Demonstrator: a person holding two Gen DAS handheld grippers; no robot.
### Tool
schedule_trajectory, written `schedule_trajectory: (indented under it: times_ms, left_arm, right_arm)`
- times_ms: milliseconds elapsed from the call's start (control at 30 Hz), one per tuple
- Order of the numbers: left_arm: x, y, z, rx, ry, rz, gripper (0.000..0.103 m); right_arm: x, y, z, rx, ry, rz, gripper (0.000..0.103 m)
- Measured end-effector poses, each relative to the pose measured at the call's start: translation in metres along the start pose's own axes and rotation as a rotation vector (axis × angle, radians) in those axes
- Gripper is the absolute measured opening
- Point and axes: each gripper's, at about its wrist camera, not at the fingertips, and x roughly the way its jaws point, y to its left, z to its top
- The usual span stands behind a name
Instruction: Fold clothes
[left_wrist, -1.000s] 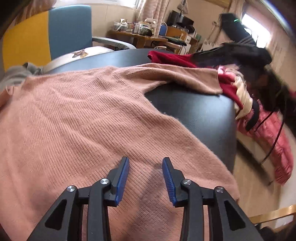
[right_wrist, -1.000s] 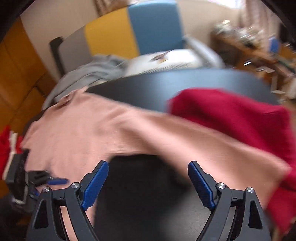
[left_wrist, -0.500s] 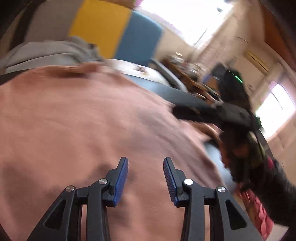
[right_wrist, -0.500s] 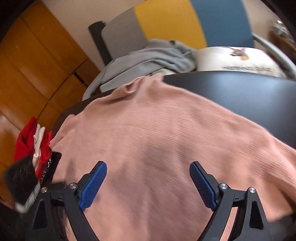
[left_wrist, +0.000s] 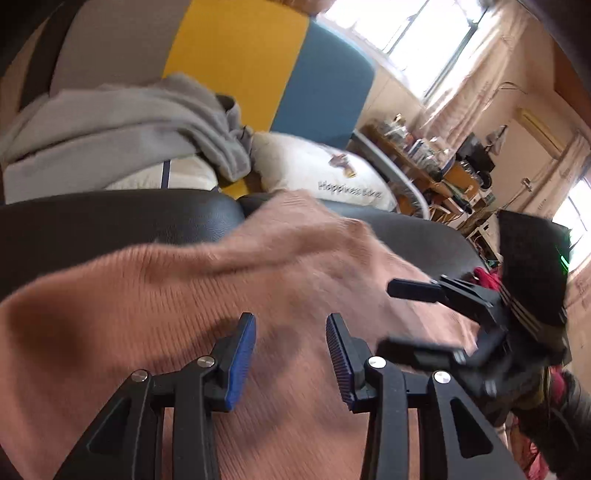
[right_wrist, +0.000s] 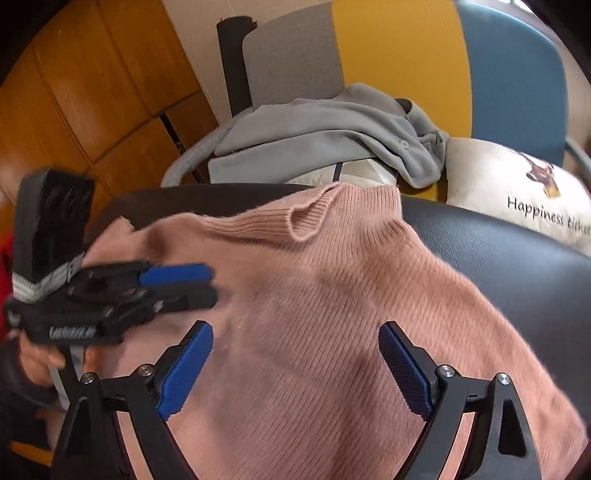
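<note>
A pink knit sweater (right_wrist: 332, 314) lies spread on the black table (right_wrist: 517, 266), its ribbed collar (right_wrist: 314, 214) at the far edge toward the chair. My left gripper (left_wrist: 291, 325) hovers low over the sweater's body, open, with nothing between its blue pads. My right gripper (right_wrist: 295, 332) is open wide just above the knit below the collar. Each gripper shows in the other's view: the right gripper (left_wrist: 391, 319) enters from the right, the left gripper (right_wrist: 210, 286) from the left. Both sit close together over the sweater.
A grey garment (right_wrist: 332, 136) is draped over the grey, yellow and blue chair (right_wrist: 399, 48) behind the table, beside a white printed pillow (right_wrist: 517, 184). Red clothing (left_wrist: 487, 277) lies at the table's far right. A cluttered desk (left_wrist: 424, 155) stands by the windows.
Both grippers have swung from the sleeve and red clothes toward the sweater's collar end and come close together. Both stay open with nothing in them.
</note>
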Motion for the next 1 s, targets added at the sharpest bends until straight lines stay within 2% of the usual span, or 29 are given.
schedule_trajectory:
  times_ms: [100, 167, 200, 233, 267, 367, 433, 500, 567, 667, 767, 800, 900, 967, 1000]
  left_arm:
    - [0.002, 0.020, 0.017, -0.088, -0.051, -0.012, 0.038]
    - [-0.002, 0.044, 0.028, -0.193, -0.113, -0.015, 0.038]
    - [-0.003, 0.058, 0.032, -0.249, -0.135, 0.004, 0.038]
    - [-0.002, 0.072, 0.036, -0.300, -0.148, 0.028, 0.038]
    - [0.000, 0.084, 0.038, -0.340, -0.158, 0.039, 0.032]
    - [0.001, 0.111, 0.036, -0.412, -0.207, 0.004, 0.017]
    - [-0.004, 0.108, 0.033, -0.391, -0.221, 0.047, 0.018]
    - [-0.016, 0.101, 0.030, -0.372, -0.263, 0.139, 0.029]
    - [-0.032, 0.094, 0.018, -0.347, -0.313, 0.212, 0.030]
    - [-0.039, 0.094, 0.002, -0.321, -0.287, 0.249, 0.030]
    - [-0.045, 0.114, -0.011, -0.388, -0.266, 0.221, 0.023]
    - [-0.046, 0.120, -0.012, -0.402, -0.264, 0.224, 0.015]
    - [-0.044, 0.120, -0.004, -0.359, -0.223, 0.334, 0.002]
    - [-0.043, 0.112, 0.001, -0.320, -0.192, 0.403, 0.002]
    - [-0.044, 0.105, 0.001, -0.302, -0.182, 0.446, 0.006]
  right_arm:
    - [0.013, -0.005, 0.004, -0.006, -0.012, -0.043, 0.092]
    - [0.022, -0.009, 0.007, -0.010, -0.020, -0.072, 0.095]
    - [0.027, -0.010, 0.008, -0.012, -0.024, -0.087, 0.101]
    - [0.028, -0.013, 0.011, 0.023, -0.038, -0.055, 0.103]
    - [0.030, -0.013, 0.013, 0.039, -0.039, -0.059, 0.103]
    - [0.036, -0.012, 0.020, 0.068, -0.043, -0.077, 0.103]
    - [0.039, -0.009, 0.020, 0.061, -0.054, -0.101, 0.103]
    - [0.041, -0.007, 0.020, 0.047, -0.048, -0.119, 0.103]
    - [0.043, -0.006, 0.021, 0.041, -0.045, -0.131, 0.103]
    - [0.047, -0.006, 0.022, 0.032, -0.040, -0.150, 0.103]
    - [0.052, -0.001, 0.023, 0.002, -0.019, -0.195, 0.103]
    - [0.053, 0.001, 0.024, -0.008, -0.012, -0.209, 0.103]
    - [0.058, 0.006, 0.026, -0.038, 0.008, -0.254, 0.103]
    - [0.062, 0.010, 0.027, -0.059, 0.022, -0.283, 0.103]
    - [0.059, 0.008, 0.027, -0.048, 0.012, -0.269, 0.103]
